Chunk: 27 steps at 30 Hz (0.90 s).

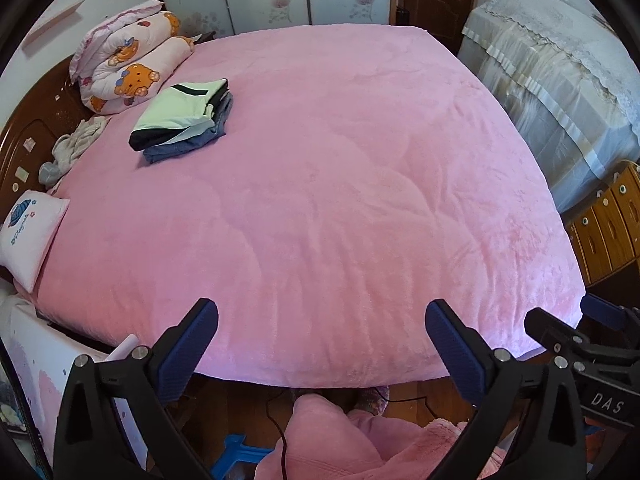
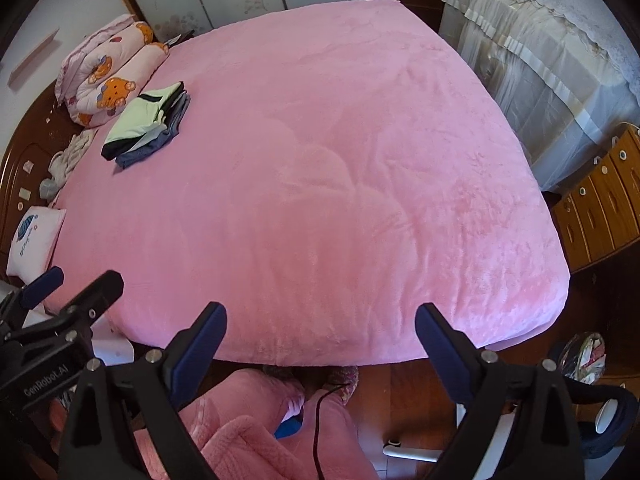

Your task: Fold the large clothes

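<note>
A stack of folded clothes (image 1: 182, 118), pale green on top with black and blue-grey pieces under it, lies on the far left of the pink bed (image 1: 320, 200); it also shows in the right wrist view (image 2: 146, 126). A crumpled white and grey garment (image 1: 72, 148) lies at the left edge by the headboard, also seen in the right wrist view (image 2: 66, 160). My left gripper (image 1: 322, 328) is open and empty above the bed's near edge. My right gripper (image 2: 320, 332) is open and empty beside it, also above the near edge.
A rolled bear-print quilt (image 1: 128, 60) and a small pink pillow (image 1: 28, 232) sit at the left. A covered piece of furniture (image 1: 560, 80) and a wooden drawer unit (image 1: 608, 224) stand on the right. A cable (image 2: 320, 420) hangs below by pink-clad legs.
</note>
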Tool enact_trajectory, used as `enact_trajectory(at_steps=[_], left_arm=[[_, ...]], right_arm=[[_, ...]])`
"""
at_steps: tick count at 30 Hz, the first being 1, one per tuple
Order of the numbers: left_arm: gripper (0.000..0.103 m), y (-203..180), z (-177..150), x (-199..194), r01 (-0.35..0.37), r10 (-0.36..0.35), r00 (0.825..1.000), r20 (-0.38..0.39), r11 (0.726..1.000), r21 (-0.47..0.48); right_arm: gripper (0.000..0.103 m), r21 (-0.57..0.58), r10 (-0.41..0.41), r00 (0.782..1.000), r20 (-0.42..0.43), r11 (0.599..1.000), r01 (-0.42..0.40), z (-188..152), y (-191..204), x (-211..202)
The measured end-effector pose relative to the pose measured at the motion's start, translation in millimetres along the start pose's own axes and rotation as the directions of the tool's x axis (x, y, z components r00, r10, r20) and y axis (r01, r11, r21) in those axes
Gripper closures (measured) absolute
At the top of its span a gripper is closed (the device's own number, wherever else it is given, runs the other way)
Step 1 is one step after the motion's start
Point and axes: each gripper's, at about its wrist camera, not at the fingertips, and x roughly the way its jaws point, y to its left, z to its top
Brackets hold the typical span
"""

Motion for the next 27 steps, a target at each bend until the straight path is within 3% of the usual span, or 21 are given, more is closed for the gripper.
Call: enact_trajectory(at_steps=[27], left_arm=[[0.0, 0, 2, 1, -0.001, 0.001, 1.0, 0.005, 0.999, 0.035]], right_arm=[[0.004, -0.034, 0.001, 0.997, 0.082, 0.999, 0.002, 4, 12, -19]])
